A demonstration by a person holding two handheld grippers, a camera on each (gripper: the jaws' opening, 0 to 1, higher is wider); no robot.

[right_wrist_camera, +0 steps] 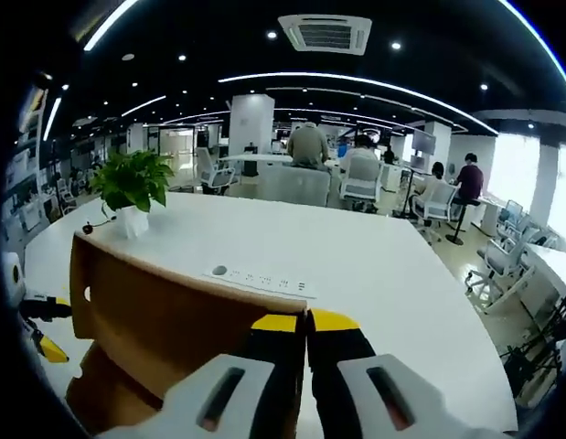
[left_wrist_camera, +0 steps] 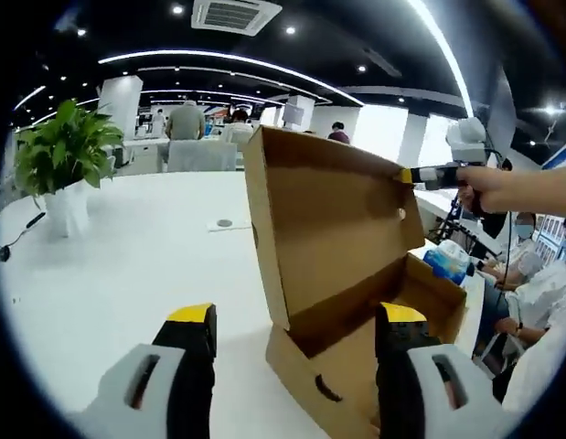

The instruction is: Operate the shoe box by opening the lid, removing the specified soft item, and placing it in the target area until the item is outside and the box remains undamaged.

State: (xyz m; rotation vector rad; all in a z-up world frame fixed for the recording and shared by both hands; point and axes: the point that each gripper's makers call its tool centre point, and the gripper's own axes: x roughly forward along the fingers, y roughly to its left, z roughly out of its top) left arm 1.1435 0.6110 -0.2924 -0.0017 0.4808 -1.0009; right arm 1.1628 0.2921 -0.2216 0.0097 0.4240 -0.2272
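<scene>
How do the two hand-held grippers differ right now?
The left hand-held gripper has its jaws spread wide, gripping nothing, one jaw in front of the cardboard shoe box. The right hand-held gripper has its jaws closed together on the top edge of the raised lid; in the left gripper view it reaches in from the right to that lid edge. Both have black fingers with yellow tips and grey bodies.

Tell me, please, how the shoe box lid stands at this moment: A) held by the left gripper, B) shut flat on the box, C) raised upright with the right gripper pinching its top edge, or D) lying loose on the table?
C: in the left gripper view the lid stands upright above the shoe box, and the right gripper pinches its top corner.
</scene>
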